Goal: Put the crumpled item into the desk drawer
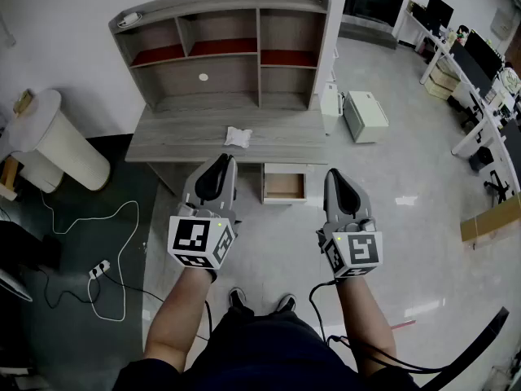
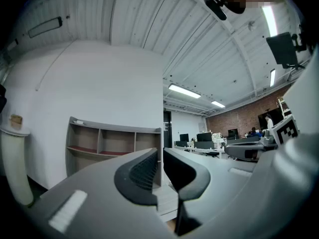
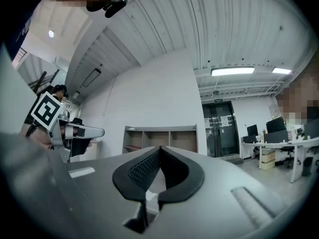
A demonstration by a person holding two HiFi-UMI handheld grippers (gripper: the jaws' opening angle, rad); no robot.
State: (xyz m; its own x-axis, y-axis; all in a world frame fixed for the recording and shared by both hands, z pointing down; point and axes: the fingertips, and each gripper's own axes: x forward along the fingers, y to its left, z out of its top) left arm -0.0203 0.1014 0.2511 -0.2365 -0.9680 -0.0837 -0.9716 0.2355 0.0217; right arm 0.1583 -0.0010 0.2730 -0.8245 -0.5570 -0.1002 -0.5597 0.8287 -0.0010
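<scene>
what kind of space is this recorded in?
Probably an open-plan office or lab workspace. A wooden desk with a shelf hutch stands against a white wall, rows of workstations carry monitors, and the far side has a brick wall.

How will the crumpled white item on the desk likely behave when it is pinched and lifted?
The crumpled item looks like thin paper or wrap, so it is probably very light and will squash rather than resist. Its irregular folds suggest it should not roll on the desk, though a push may slide it.
</scene>
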